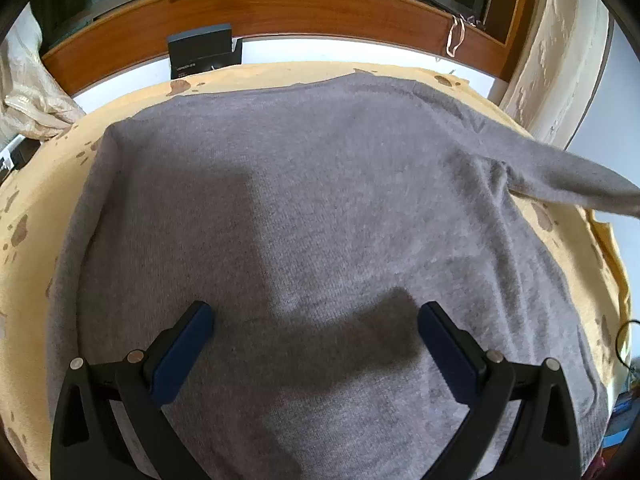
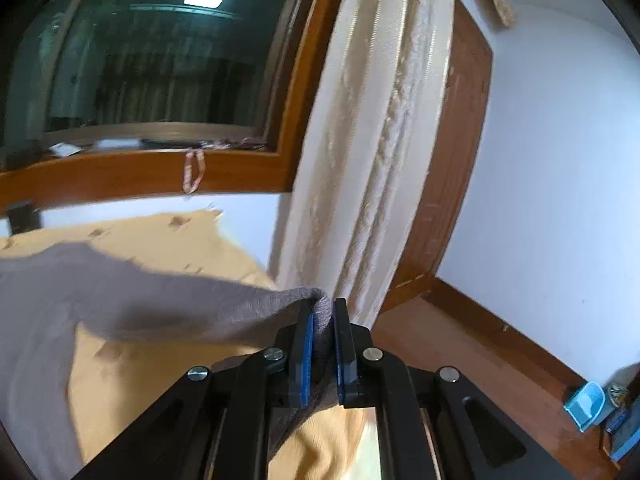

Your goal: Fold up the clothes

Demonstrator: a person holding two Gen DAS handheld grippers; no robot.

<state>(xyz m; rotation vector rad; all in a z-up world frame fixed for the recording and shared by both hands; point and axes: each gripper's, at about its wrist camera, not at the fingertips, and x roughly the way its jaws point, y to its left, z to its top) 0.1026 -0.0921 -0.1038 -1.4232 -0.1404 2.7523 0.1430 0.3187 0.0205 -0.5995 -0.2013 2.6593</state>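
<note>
A grey knit sweater (image 1: 312, 208) lies spread flat on a yellow patterned cover (image 1: 32, 216). My left gripper (image 1: 314, 314) hovers open just above its lower body, blue pads wide apart, nothing between them. One sleeve (image 1: 568, 178) stretches off to the right, lifted from the cover. In the right wrist view that same sleeve (image 2: 168, 300) runs from the left into my right gripper (image 2: 323, 308), which is shut on the cuff, holding it in the air beyond the cover's edge.
A wooden window frame (image 1: 280, 8) and white sill run behind the cover, with a dark box (image 1: 204, 56) on the sill. A cream curtain (image 2: 372, 140) hangs at the right. Wooden floor (image 2: 480, 368) and a blue object (image 2: 586, 404) lie lower right.
</note>
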